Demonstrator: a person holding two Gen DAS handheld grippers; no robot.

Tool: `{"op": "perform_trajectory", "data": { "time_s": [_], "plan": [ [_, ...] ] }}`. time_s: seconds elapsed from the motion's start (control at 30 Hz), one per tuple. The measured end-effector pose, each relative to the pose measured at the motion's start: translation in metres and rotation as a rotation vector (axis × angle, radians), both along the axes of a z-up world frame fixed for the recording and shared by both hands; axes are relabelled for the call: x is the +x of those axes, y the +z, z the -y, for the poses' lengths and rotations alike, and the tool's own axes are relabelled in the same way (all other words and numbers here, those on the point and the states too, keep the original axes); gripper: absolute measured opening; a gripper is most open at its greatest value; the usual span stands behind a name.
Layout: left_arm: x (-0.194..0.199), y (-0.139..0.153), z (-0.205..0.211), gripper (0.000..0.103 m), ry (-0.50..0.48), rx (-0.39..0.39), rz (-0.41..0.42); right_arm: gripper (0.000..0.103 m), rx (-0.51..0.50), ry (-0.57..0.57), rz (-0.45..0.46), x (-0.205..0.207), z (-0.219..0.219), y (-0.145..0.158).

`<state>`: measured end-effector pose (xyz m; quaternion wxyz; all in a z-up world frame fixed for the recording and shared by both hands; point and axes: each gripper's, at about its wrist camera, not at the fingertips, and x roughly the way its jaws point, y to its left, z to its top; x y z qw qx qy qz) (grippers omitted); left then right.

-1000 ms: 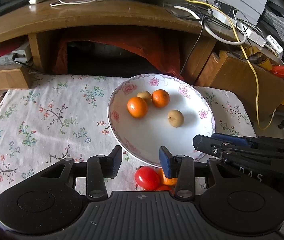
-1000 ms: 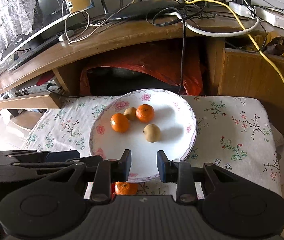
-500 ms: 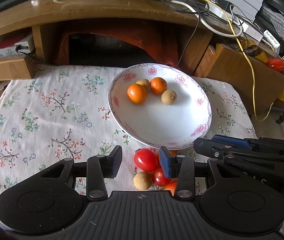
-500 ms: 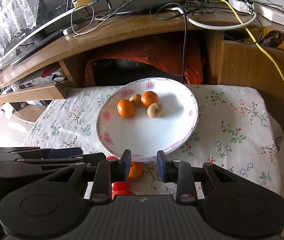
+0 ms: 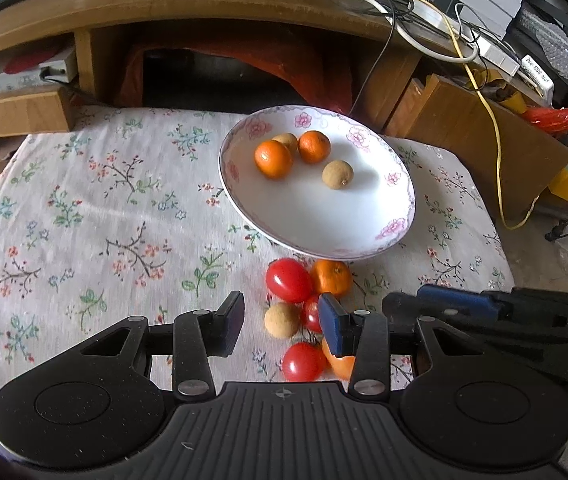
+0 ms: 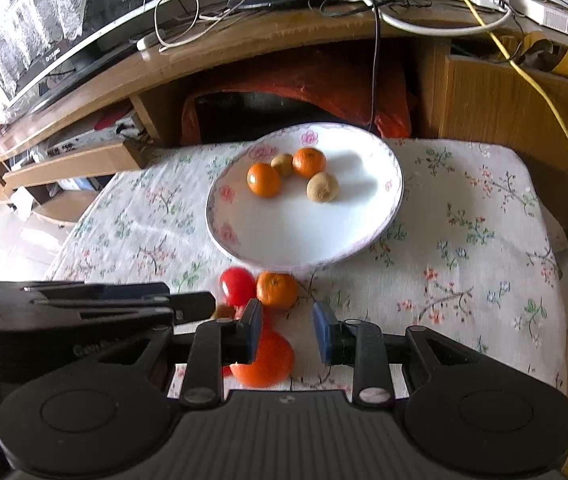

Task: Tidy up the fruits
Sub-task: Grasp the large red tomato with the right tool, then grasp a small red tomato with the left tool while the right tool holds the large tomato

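Note:
A white floral plate (image 5: 364, 232) (image 6: 296, 248) sits on the flowered cloth and holds two oranges (image 5: 273, 159) (image 6: 263, 179) and two small brown fruits (image 5: 337, 174) (image 6: 322, 187). In front of the plate lies a loose cluster: a red tomato (image 5: 288, 280) (image 6: 237, 285), an orange (image 5: 331, 277) (image 6: 277, 290), a brown fruit (image 5: 281, 320), smaller tomatoes (image 5: 302, 361) and another orange (image 6: 265, 358). My left gripper (image 5: 281, 322) is open, hovering over the cluster. My right gripper (image 6: 287, 330) is open just right of it, empty.
A wooden desk (image 5: 204, 4) with tangled cables (image 5: 460, 40) overhangs the far side. A wooden cabinet (image 5: 480, 136) stands at the right, a cardboard box (image 5: 12, 114) at the left. The flowered cloth (image 5: 84, 208) stretches left of the plate.
Both grippers have drawn back toward the near edge and risen, so the plate looks farther away and the loose fruit cluster in front of it has come into full view.

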<state>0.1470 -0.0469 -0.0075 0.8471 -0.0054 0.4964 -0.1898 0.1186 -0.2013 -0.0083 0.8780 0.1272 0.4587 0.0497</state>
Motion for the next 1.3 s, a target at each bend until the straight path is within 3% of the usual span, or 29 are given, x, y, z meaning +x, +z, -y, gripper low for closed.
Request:
{"op": "perform_trajectory", "data": {
  "time_s": [0.67,0.9,1.2,1.3],
  "plan": [
    [-0.012,0.0,-0.023,0.051,0.04,-0.018,-0.032,0.039,-0.005,0.079,-0.073,-0.001,-0.023,-0.021],
    [-0.013,-0.005,-0.024,0.053,0.035,-0.013,-0.05,0.041,0.051,0.084,-0.116,0.001,-0.016,-0.032],
    [-0.016,-0.009,-0.013,0.056,-0.003,-0.019,-0.064,0.038,0.014,0.084,-0.119,-0.012,-0.008,-0.025],
    [-0.018,-0.012,-0.006,0.056,-0.025,-0.009,-0.066,0.03,0.015,0.066,-0.116,-0.017,0.002,-0.019]
  ]
}}
